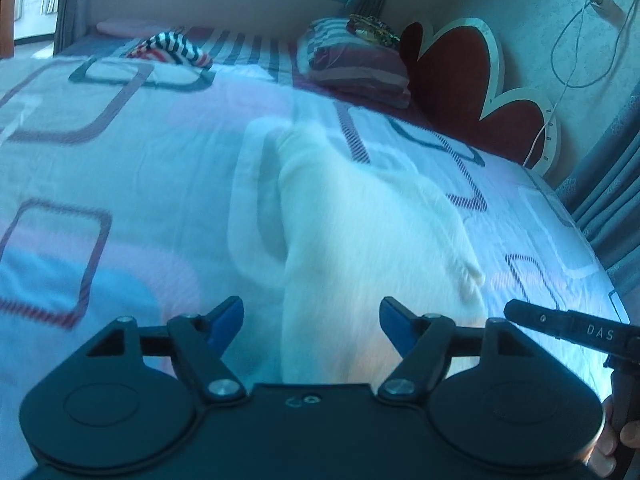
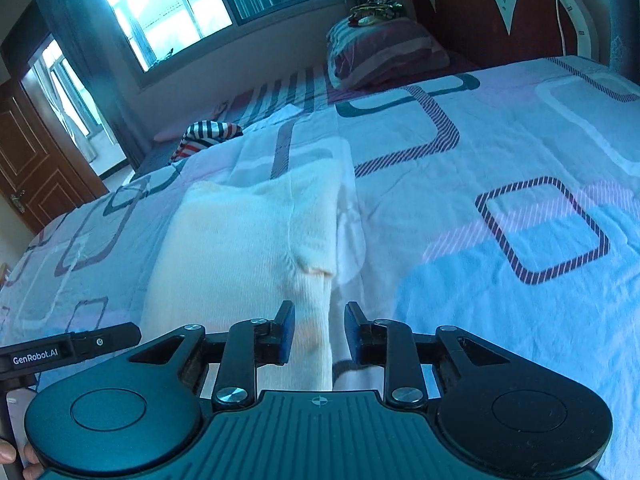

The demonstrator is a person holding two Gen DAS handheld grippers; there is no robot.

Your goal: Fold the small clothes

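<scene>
My left hand-held gripper point(image 1: 311, 322) and right hand-held gripper point(image 2: 320, 330) stand apart over the white knit garment point(image 2: 248, 236), lower centre, on the patterned bed point(image 2: 500, 168).

Blue-tinted daylight from window point(image 2: 168, 12), left view perhaps motion-blurred, fisheye-bent edges

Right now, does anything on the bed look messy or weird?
A little. The white garment lies neatly on the bedspread, with neither claw gripping it. But the striped garment sits crumpled in a heap near the far edge, not folded. Something gold and dark is perched atop the folded quilt; I can't tell what.
</scene>
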